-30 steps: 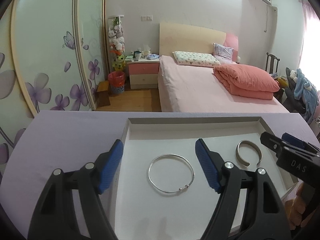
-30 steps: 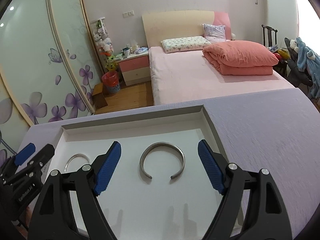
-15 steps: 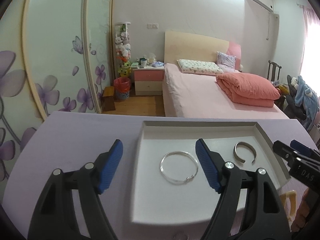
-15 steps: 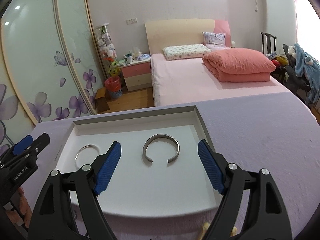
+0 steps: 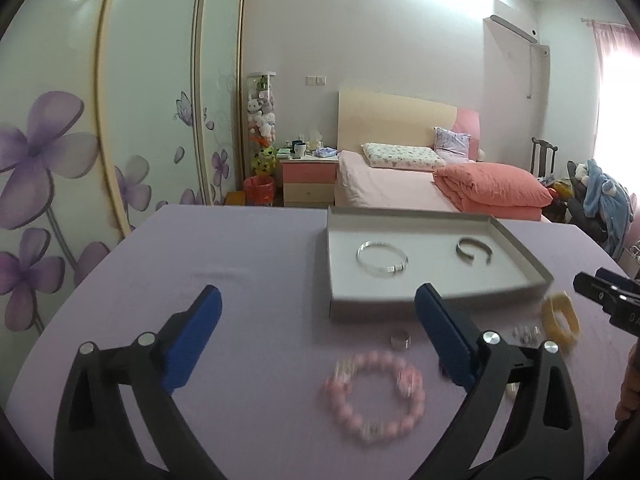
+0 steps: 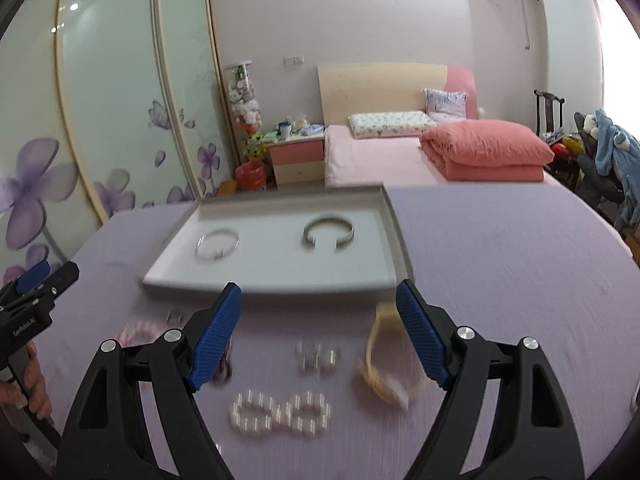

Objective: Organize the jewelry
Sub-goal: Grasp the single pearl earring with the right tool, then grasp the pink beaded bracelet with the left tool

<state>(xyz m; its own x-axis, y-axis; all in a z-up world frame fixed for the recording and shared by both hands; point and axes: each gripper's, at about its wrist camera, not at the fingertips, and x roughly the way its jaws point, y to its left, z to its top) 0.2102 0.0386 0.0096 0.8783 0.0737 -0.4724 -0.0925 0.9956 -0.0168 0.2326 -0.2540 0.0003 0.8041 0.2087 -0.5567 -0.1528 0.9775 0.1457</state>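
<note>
A white tray on the purple table holds a thin silver bangle and an open silver cuff; both also show in the right wrist view, bangle and cuff. In front of the tray lie a pink bead bracelet, a small silver ring, a yellow bangle, a white pearl bracelet and small silver pieces. My left gripper is open and empty above the pink bracelet. My right gripper is open and empty above the loose pieces.
The purple table stands before a pink bed, a nightstand and a floral wardrobe. A dark bead bracelet lies partly behind my right gripper's left finger. The tray's near wall lies just beyond the loose jewelry.
Both grippers have pulled back from over the tray toward the table's near side. The loose jewelry in front of the tray has come into view. Both stay open.
</note>
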